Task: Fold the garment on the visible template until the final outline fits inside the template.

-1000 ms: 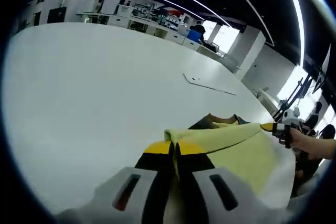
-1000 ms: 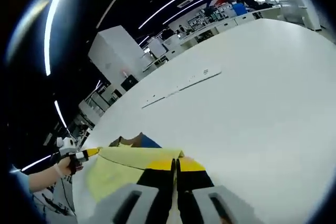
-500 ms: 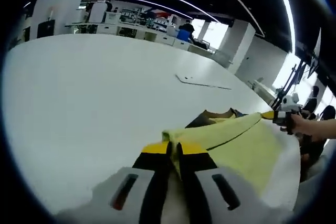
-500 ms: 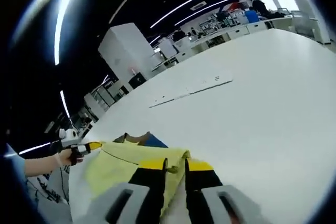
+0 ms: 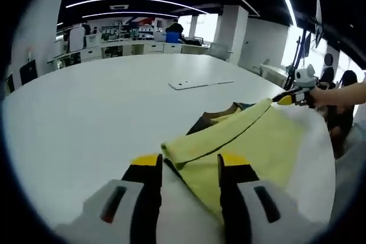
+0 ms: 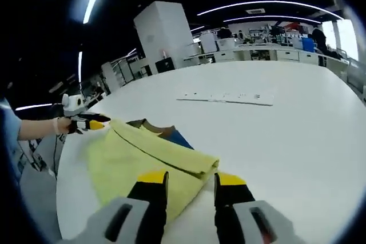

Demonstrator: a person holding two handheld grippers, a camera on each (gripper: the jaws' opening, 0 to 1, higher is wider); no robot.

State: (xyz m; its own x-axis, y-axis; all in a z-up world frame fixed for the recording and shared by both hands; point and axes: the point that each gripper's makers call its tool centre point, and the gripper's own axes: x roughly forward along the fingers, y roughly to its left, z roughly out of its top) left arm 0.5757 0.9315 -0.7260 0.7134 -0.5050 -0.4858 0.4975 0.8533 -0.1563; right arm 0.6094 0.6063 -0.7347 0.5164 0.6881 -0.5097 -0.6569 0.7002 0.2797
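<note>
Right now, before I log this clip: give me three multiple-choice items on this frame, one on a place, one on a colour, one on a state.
1. Where is the flat strip?
A. On the table beyond the garment
B. On top of the garment
C. In a claw

2. What colour is the folded top layer of the garment?
A. Red
B. Pale yellow
C. Black

3. How do the claws stand?
A. Both shut on the garment
B. One open, one shut
C. Both open

Key: 1 A, the strip lies on the table past the garment. 2 B, the top layer shows pale yellow. 3 C, the left claw and the right claw show gaps between their jaws.
</note>
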